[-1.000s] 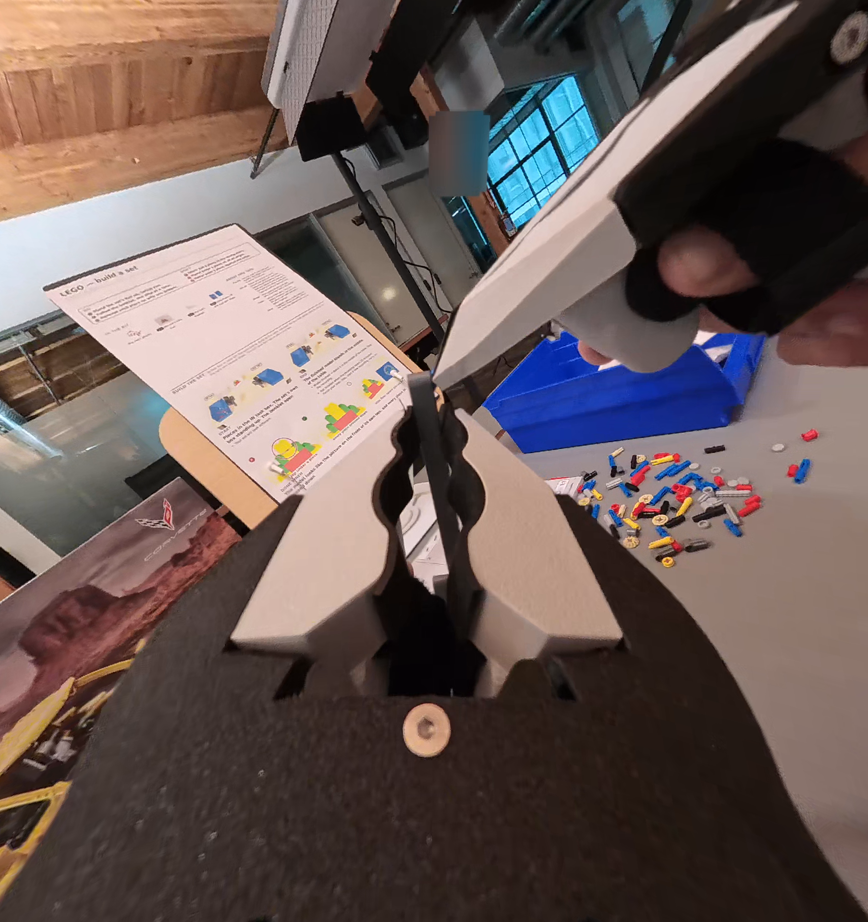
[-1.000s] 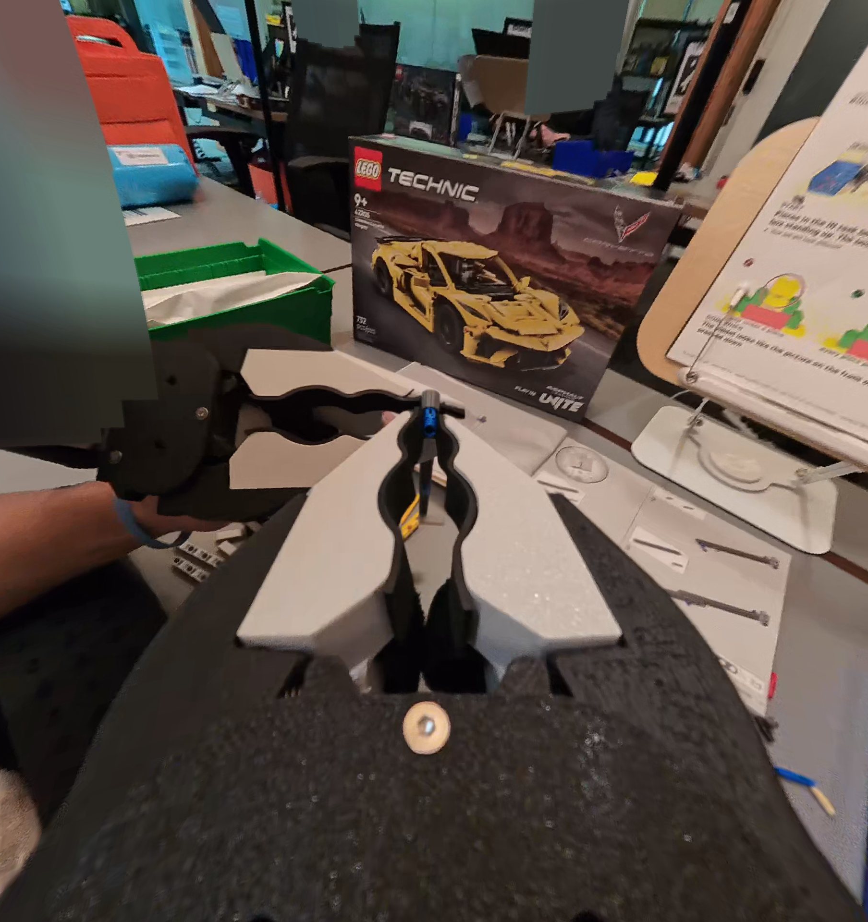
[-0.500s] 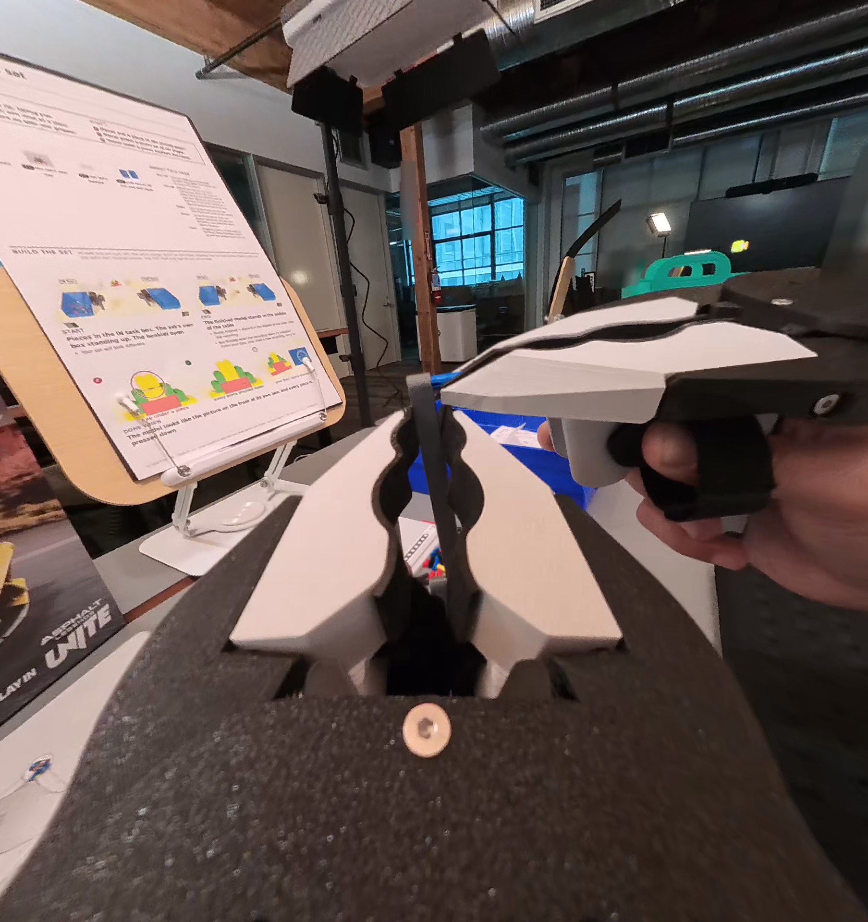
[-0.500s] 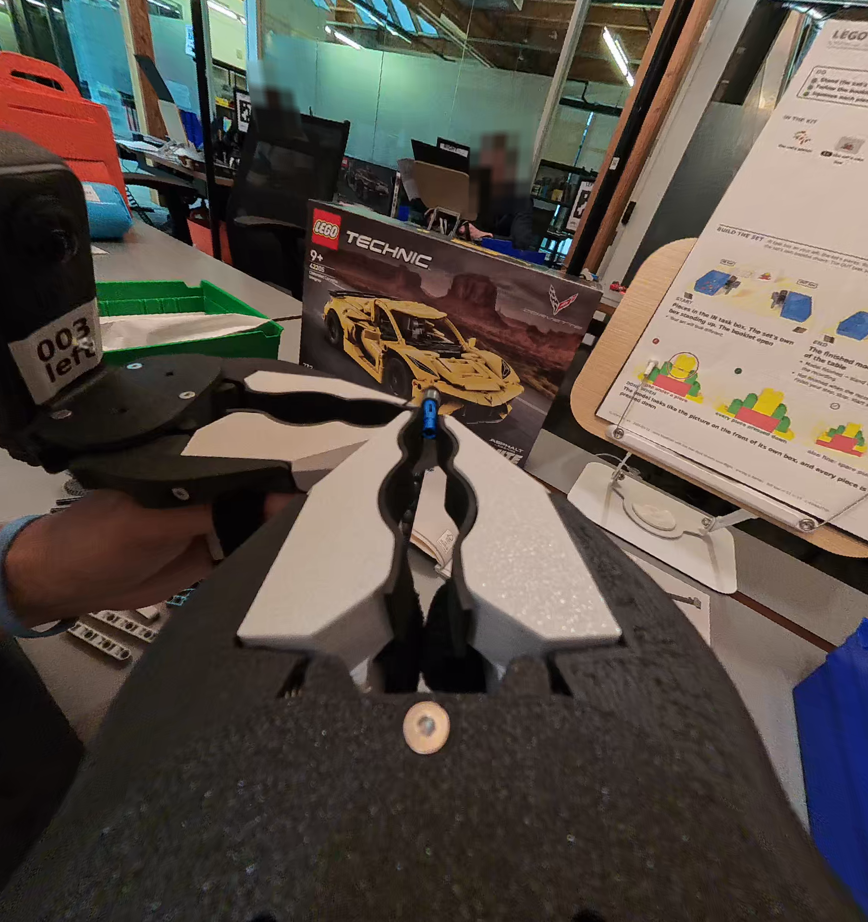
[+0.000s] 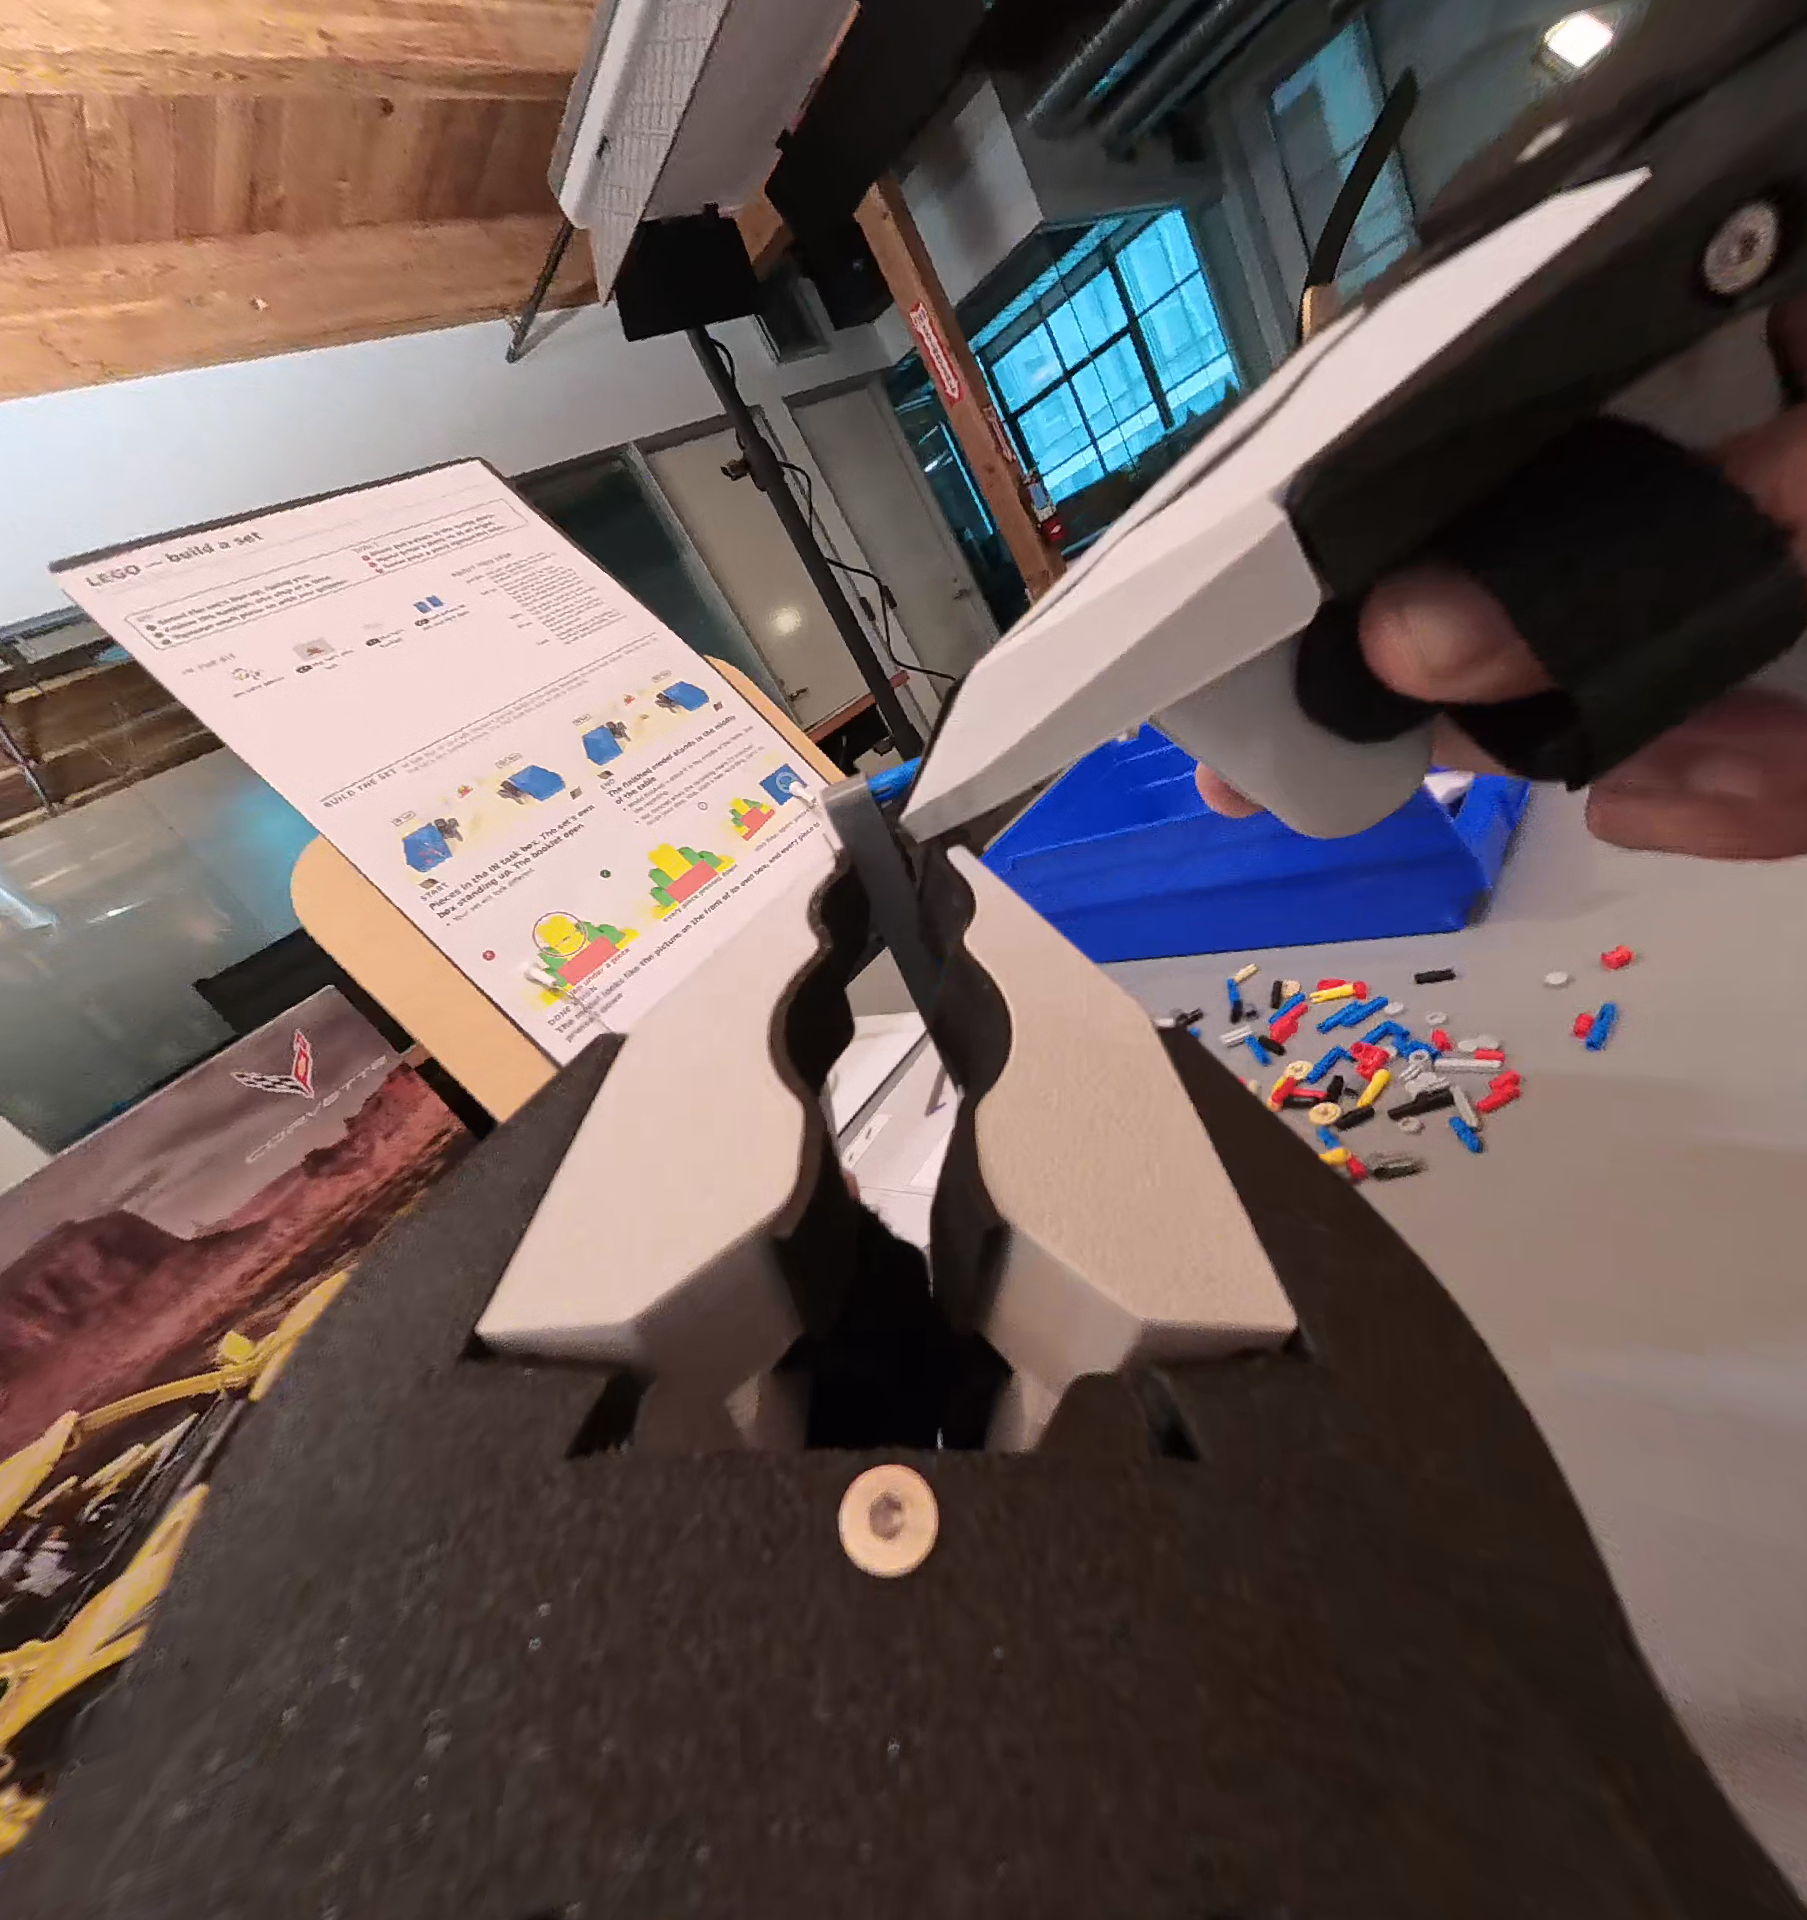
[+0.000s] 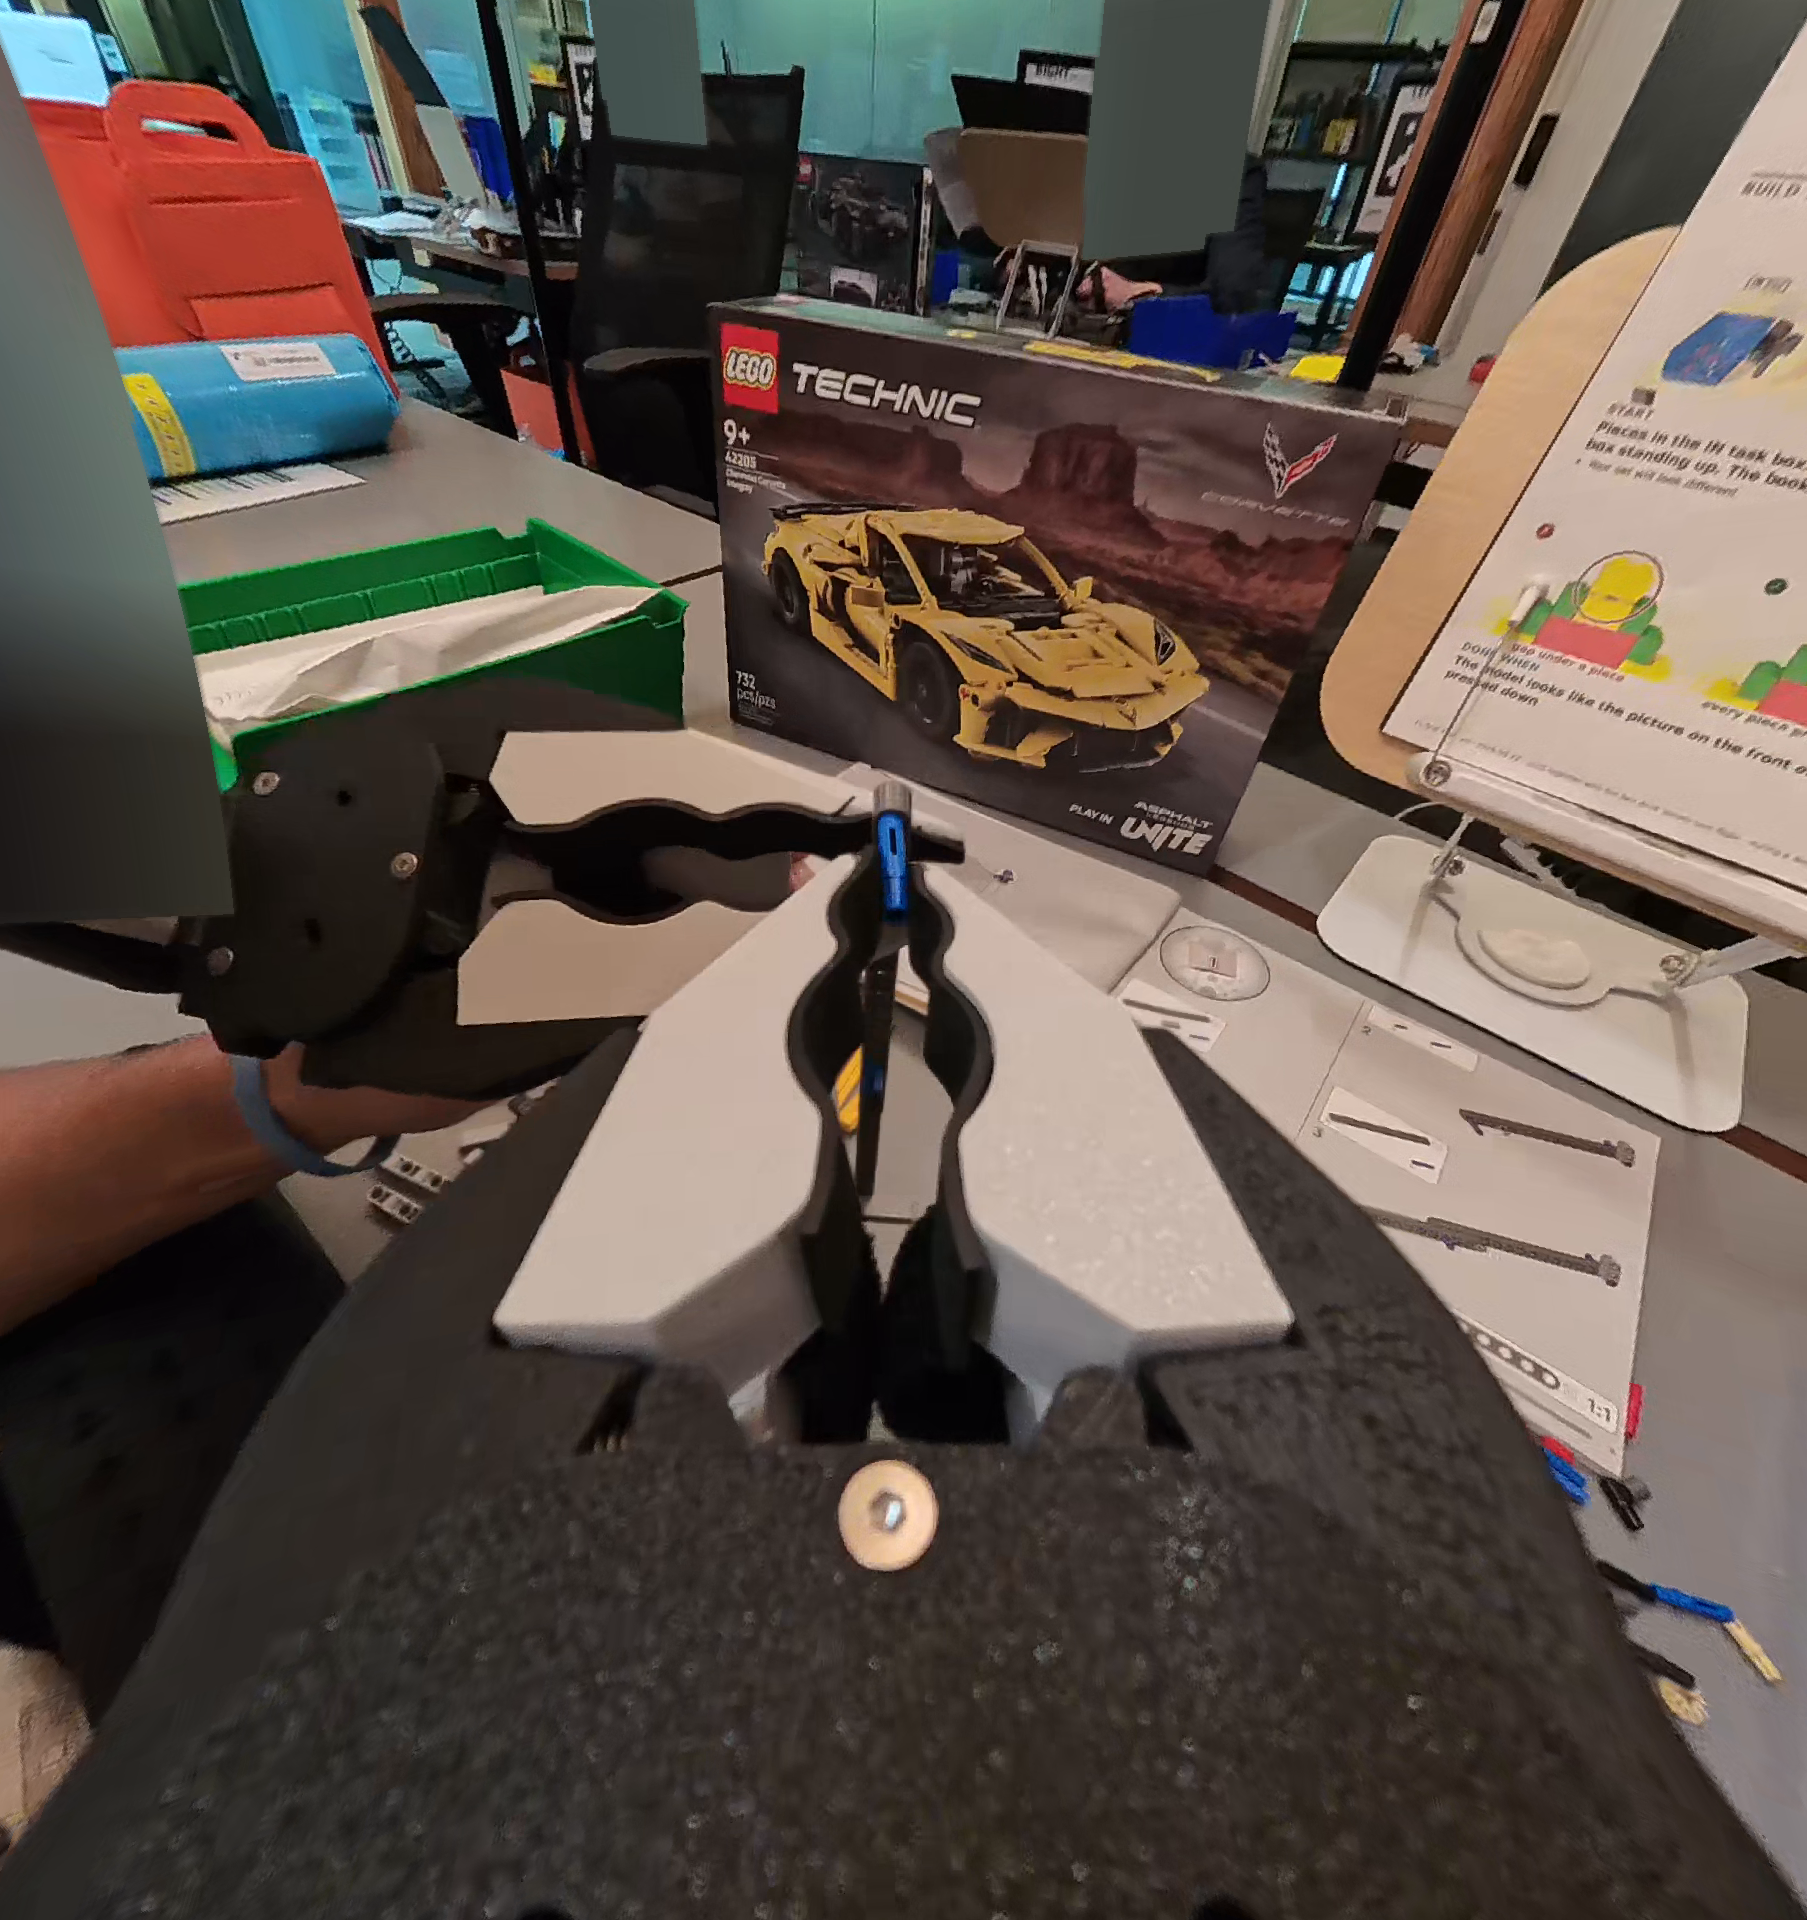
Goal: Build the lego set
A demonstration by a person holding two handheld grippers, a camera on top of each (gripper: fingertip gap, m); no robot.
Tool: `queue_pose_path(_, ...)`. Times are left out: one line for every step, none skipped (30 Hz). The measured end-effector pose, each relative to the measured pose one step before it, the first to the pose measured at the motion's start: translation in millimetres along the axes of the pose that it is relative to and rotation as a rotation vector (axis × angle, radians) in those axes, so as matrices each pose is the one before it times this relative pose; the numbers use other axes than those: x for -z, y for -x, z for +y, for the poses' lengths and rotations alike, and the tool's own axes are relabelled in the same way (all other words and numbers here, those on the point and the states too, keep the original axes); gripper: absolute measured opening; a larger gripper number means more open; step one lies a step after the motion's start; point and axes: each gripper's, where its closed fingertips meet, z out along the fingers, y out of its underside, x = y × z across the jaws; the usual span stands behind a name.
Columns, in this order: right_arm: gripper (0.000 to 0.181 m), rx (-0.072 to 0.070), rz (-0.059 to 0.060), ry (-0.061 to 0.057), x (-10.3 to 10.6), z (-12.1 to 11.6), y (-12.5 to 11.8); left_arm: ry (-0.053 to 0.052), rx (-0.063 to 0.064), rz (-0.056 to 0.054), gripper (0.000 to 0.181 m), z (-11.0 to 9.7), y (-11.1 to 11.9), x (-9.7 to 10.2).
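Now | we are clamping the left tool (image 5: 894, 862) on a dark grey beam (image 5: 883, 894) above the table (image 5: 1657, 1195) | we are pinching a blue pin (image 6: 891, 857) in the right tool (image 6: 894, 883) | we are keeping pin square to its hole, pressing gently.

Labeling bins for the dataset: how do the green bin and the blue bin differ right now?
The green bin holds crumpled white paper; the blue bin's contents are hidden behind the right tongs. The green bin sits beside the Lego set box; the blue bin stands behind the scattered loose pieces. Both are open-topped plastic bins resting on the grey table.
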Motion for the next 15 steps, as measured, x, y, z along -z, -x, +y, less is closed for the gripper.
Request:
queue_pose_path(0.004, -0.0006, -0.0071, 0.0048, 0.63, 1.11, -0.09, 0.0025, -0.0148, 0.0051, 0.008, 0.63, -1.36, -0.16)
queue_pose_path(0.004, -0.0077, -0.0125, 0.0001, 0.84, 0.29, 0.71, -0.0029, -0.0114, 0.0074, 0.008, -0.42, -0.89, 0.39)
queue_pose_path(0.004, 0.0020, -0.0051, -0.0022, 0.56, -0.14, 0.49, -0.0027, -0.0100, 0.0062, 0.008, -0.65, -0.43, 0.42)
queue_pose_path(0.004, 0.0226, 0.0040, 0.0035, 0.56, 0.10, 0.00, -0.0020, -0.0013, 0.0041, 0.008, -0.54, -0.76, 0.27)
queue_pose_path(0.003, 0.0237, 0.0029, 0.0109, 0.80, 0.21, -0.19, -0.0046, 0.0023, 0.0054, 0.008, -0.55, -1.20, 0.13)
queue_pose_path(0.003, 0.0147, 0.0003, 0.0219, -0.21, 2.03, -0.39, 0.0028, -0.0226, 0.0022, 0.009, 0.38, -1.09, -0.04)
queue_pose_path(0.003, 0.0139, 0.0027, 0.0097, -0.06, 0.99, -0.82, 0.0073, -0.0282, -0.0058, 0.009, 0.61, 0.02, -0.11)
queue_pose_path(0.004, 0.0072, 0.0012, 0.0038, -0.06, 0.56, -0.10, 0.0025, -0.0043, -0.0001, 0.008, 0.34, -0.31, -0.15)
queue_pose_path(0.004, 0.0092, 0.0003, 0.0104, 0.01, 1.24, 0.09, -0.0014, 0.0033, 0.0069, 0.008, 0.49, -1.06, 0.06)
queue_pose_path(0.004, 0.0165, 0.0097, 0.0296, -0.11, 3.78, -1.27, 0.0129, -0.0285, 0.0038, 0.009, 2.23, -1.57, -0.40)
queue_pose_path(0.003, 0.0432, 0.0221, 0.0297, 0.20, 3.04, -1.39, 0.0112, -0.0573, 0.0046, 0.008, 1.22, -3.21, -0.69)
queue_pose_path(0.004, 0.0583, 0.0330, 0.0307, 0.41, 2.61, -1.45, 0.0100, -0.0440, -0.0066, 0.008, 0.77, -1.60, -0.58)
queue_pose_path(0.004, 0.0494, 0.0202, 0.0345, 0.37, 2.97, -0.82, 0.0102, -0.0244, 0.0057, 0.009, 1.19, -2.06, -0.23)
queue_pose_path(0.004, 0.0361, 0.0060, 0.0099, 0.82, -0.30, 0.71, -0.0081, -0.0170, -0.0005, 0.008, -0.65, -0.10, 0.52)
queue_pose_path(0.004, -0.0006, 0.0001, -0.0252, 1.62, -5.01, 0.54, -0.0193, 0.0157, -0.0091, 0.008, -2.98, 2.21, 1.24)
